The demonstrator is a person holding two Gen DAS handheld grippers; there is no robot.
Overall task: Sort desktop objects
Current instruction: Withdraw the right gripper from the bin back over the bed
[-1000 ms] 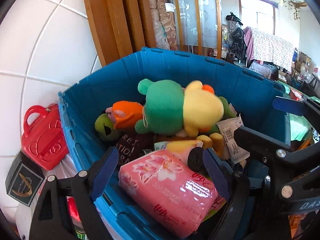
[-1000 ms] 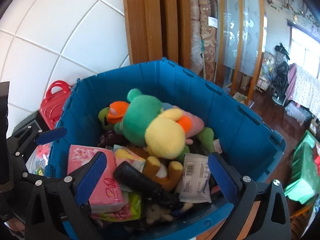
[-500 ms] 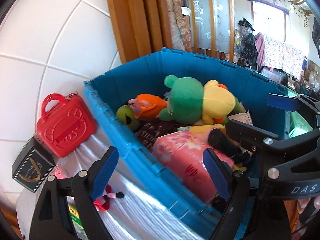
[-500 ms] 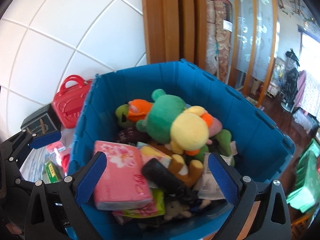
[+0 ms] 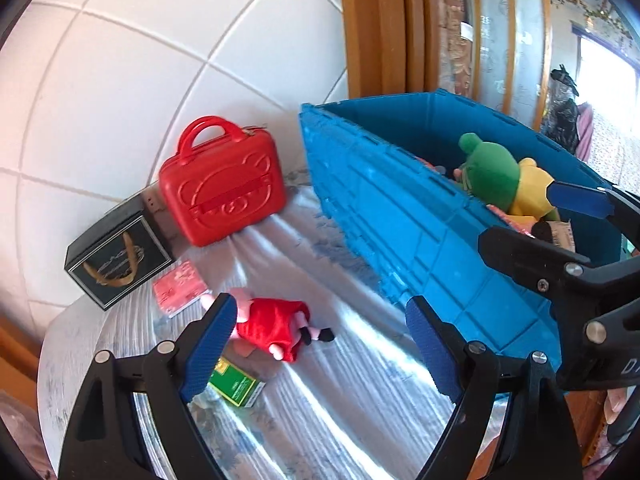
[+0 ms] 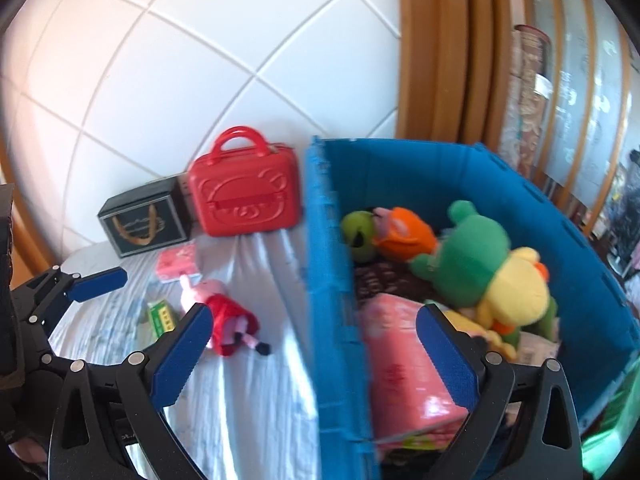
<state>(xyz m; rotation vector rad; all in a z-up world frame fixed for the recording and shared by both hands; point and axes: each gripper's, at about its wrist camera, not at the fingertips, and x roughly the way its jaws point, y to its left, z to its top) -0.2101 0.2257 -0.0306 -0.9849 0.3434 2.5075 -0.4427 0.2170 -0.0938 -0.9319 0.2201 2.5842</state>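
A blue bin [image 5: 400, 216] [image 6: 332, 264] holds plush toys and a pink tissue pack [image 6: 404, 364]. On the silvery tabletop [image 5: 320, 408] to its left lie a pink pig plush in a red dress [image 5: 272, 326] [image 6: 224, 320], a small green box [image 5: 236, 386] [image 6: 162, 318] and a small pink packet [image 5: 180, 290] [image 6: 176, 262]. My left gripper [image 5: 320, 346] is open and empty above the table, just in front of the pig plush. My right gripper [image 6: 314, 350] is open and empty over the bin's left wall.
A red toy suitcase [image 5: 222, 186] [image 6: 244, 196] and a black gift box [image 5: 118, 260] [image 6: 142, 218] stand against the white tiled wall. Wooden door frames [image 5: 380, 28] rise behind the bin. The green and yellow plush [image 6: 488, 276] tops the bin's pile.
Both grippers have swung left, away from over the bin's contents. The tabletop with the pig plush, green box and pink packet has come into view. Both stay open.
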